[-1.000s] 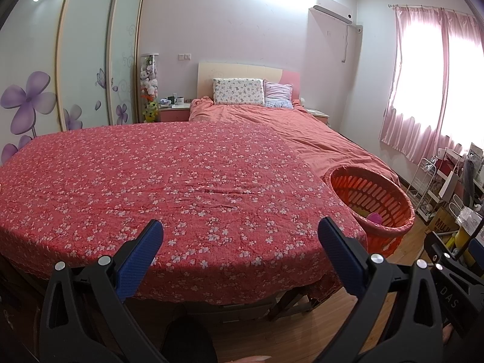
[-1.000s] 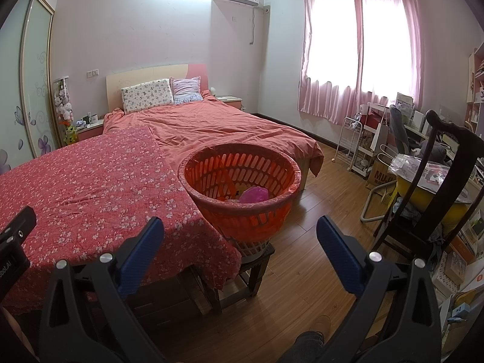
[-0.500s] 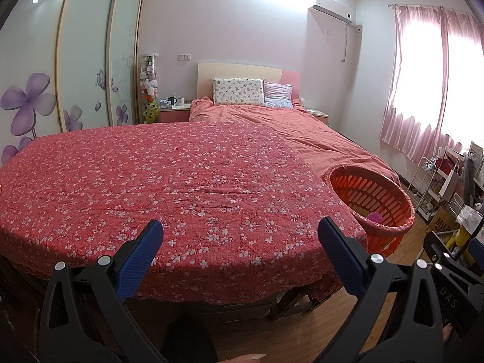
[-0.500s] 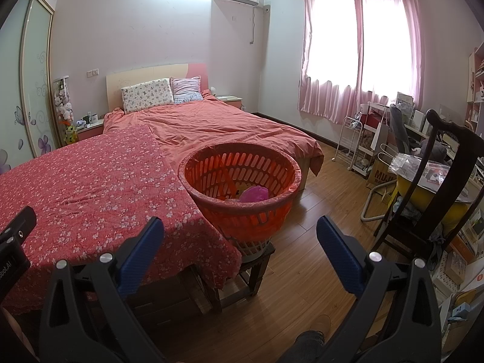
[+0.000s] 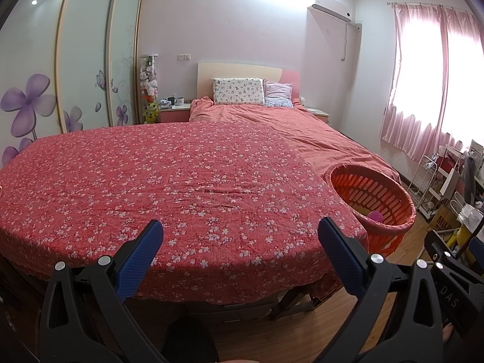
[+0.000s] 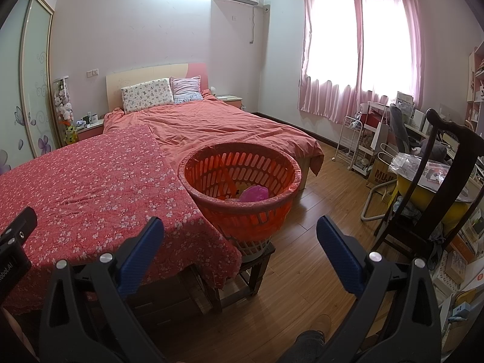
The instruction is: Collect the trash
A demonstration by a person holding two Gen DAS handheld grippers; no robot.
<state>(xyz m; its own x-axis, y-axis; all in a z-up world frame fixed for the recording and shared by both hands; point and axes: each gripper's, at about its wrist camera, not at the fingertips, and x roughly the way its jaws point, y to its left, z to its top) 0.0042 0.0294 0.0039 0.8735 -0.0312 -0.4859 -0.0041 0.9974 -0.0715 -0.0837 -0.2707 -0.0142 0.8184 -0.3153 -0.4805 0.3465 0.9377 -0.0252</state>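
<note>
Both jaws stood released, empty: left gripper (image 5: 240, 236) over floral red-clothed table (image 5: 169, 181); right gripper (image 6: 240, 234) facing orange slotted plastic basket (image 6: 242, 195) mid-frame.

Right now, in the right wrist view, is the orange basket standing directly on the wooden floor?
No, the orange basket sits on a small dark stool beside the floral cloth.

nothing has moved since the earlier views.

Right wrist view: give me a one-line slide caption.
Open right gripper faces an orange slotted plastic basket on a dark wooden stool beside the red floral-covered table.
</note>
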